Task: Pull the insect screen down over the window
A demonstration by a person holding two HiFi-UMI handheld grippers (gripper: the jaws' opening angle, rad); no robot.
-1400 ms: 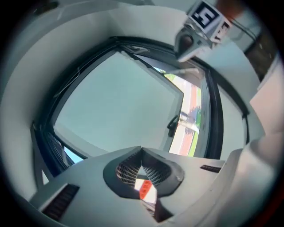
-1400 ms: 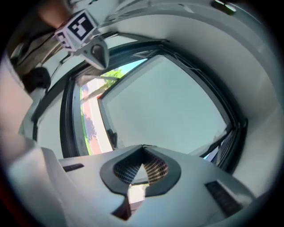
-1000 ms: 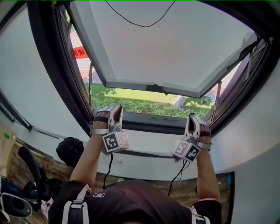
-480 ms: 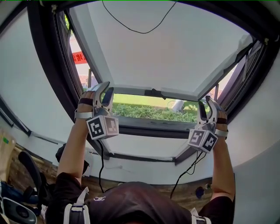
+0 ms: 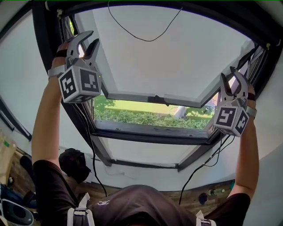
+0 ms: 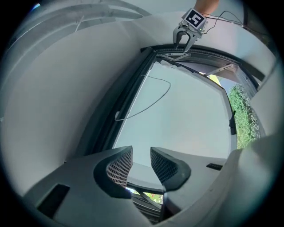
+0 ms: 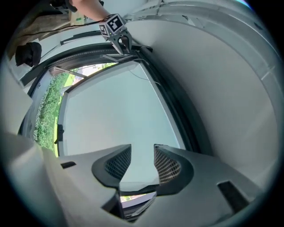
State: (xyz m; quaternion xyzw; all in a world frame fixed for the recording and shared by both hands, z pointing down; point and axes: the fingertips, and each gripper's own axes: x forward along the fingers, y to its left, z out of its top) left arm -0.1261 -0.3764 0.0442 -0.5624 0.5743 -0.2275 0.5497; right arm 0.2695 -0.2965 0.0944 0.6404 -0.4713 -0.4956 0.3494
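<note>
While both sets of jaws stand open and empty, I hold the left gripper [image 5: 93, 37] and right gripper [image 5: 230, 77] near the window frame's [image 5: 208, 9] top. I judge the insect screen sits rolled there, unseen. Closing blind could snag the thin cord [image 5: 149, 40] or pull unevenly.

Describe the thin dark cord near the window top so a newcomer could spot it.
Find the window sash tilted open outward, filling the upper head view. Against its pale pane, near the top, a thin dark cord sags in a loop, the only curved line there.
</note>
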